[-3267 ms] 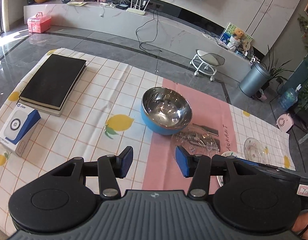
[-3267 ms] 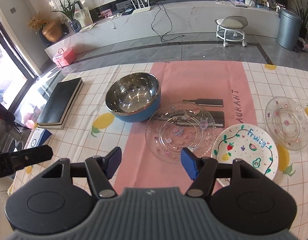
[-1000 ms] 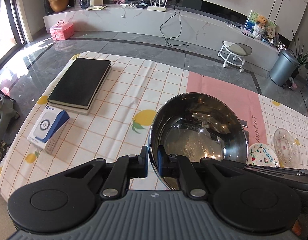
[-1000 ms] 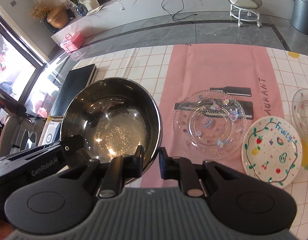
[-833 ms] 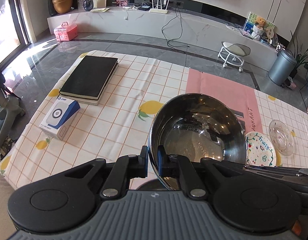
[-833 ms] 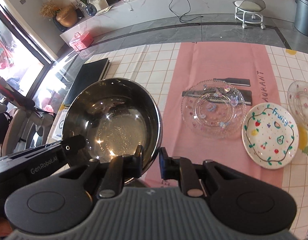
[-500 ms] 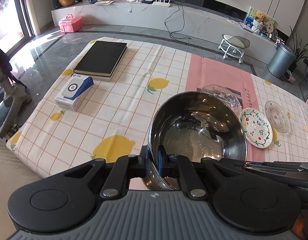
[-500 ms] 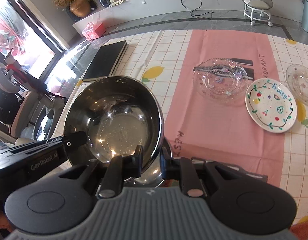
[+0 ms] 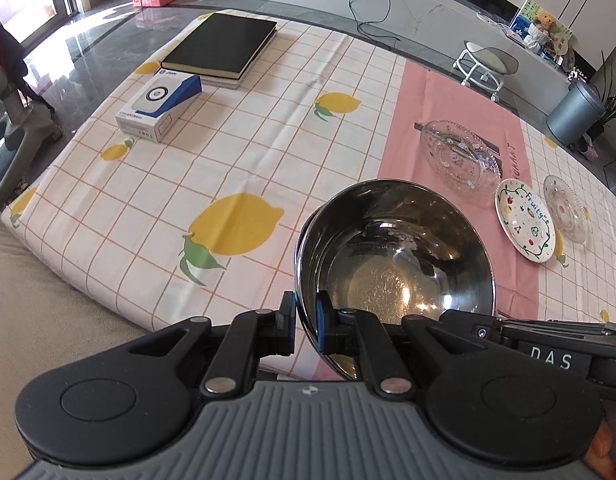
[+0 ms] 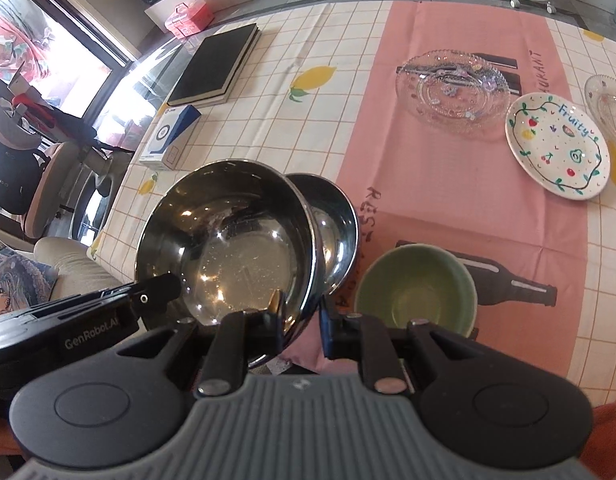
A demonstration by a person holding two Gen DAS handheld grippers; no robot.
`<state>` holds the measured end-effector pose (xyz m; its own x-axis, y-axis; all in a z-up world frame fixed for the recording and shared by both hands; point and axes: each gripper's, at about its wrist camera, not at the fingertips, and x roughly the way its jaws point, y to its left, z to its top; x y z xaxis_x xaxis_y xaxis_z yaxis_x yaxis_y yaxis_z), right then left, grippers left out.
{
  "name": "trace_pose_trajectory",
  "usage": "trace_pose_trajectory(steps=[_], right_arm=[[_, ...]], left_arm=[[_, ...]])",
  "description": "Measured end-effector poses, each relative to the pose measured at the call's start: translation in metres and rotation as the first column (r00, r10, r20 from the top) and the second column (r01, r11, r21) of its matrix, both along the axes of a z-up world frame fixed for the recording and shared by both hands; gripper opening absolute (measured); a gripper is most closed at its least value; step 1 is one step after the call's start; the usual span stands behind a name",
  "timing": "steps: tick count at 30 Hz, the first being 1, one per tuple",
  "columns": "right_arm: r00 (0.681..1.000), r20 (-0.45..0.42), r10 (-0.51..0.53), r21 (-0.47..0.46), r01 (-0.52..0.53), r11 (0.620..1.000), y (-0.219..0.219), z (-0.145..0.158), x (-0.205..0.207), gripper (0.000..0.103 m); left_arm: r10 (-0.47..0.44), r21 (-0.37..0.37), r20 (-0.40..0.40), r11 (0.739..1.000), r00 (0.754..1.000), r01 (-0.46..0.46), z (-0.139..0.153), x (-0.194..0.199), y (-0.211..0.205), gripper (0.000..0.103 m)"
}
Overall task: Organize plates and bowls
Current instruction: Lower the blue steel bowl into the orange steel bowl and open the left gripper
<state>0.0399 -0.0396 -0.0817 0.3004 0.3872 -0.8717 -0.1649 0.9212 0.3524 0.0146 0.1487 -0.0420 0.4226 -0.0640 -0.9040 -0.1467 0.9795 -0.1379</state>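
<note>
— Over the near table edge: what's held?
— Steel bowl [image 10: 227, 240], rim clamped by left gripper [image 9: 305, 330] and right gripper [image 10: 301, 324], above second steel bowl [image 10: 336, 232]; green bowl [image 10: 416, 284] beside.

Strong daylight pours in from the window [image 10: 47, 36] at the upper left, blown out to near white, and throws a bright glare patch on the polished floor [image 9: 87, 40]. The tabletop [image 9: 243, 152] is evenly and brightly lit, with soft shadows only. Small hot highlights and warped reflections glint inside the steel bowl [image 10: 235, 240]. Both fisheye views bend straight lines hard toward the edges, and the corners darken. Focus is sharp, with no motion blur.
</note>
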Motion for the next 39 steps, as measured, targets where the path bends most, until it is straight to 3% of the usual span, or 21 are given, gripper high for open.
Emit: trace_pose_trajectory(steps=[4,8,13,23,39], right_arm=[[1.0,-0.013,0.0,-0.015,0.0,1.0,0.002,-0.008,0.007,0.015],[1.0,0.026,0.0,-0.036,0.001,0.999,0.005,-0.002,0.019,0.016],[1.0,0.0,-0.001,-0.061,0.001,0.998,0.006,-0.009,0.035,0.015],[0.999,-0.032,0.016,-0.097,-0.02,0.995,0.013,-0.031,0.046,0.015],[0.997,0.003,0.071,-0.151,-0.07,0.986,0.021,-0.036,0.051,0.019]], left_arm=[[0.008,-0.027,0.004,1.0,1.0,-0.008,-0.007,0.008,0.004,0.01],[0.01,-0.052,0.01,0.999,1.0,-0.01,-0.008,0.022,0.005,0.01],[0.006,-0.06,-0.031,0.998,1.0,-0.008,-0.023,0.034,0.004,0.01],[-0.021,-0.048,-0.071,0.999,0.997,0.017,-0.04,0.044,0.002,0.011],[-0.041,-0.011,-0.086,0.999,0.995,0.041,-0.044,0.048,-0.001,0.015]])
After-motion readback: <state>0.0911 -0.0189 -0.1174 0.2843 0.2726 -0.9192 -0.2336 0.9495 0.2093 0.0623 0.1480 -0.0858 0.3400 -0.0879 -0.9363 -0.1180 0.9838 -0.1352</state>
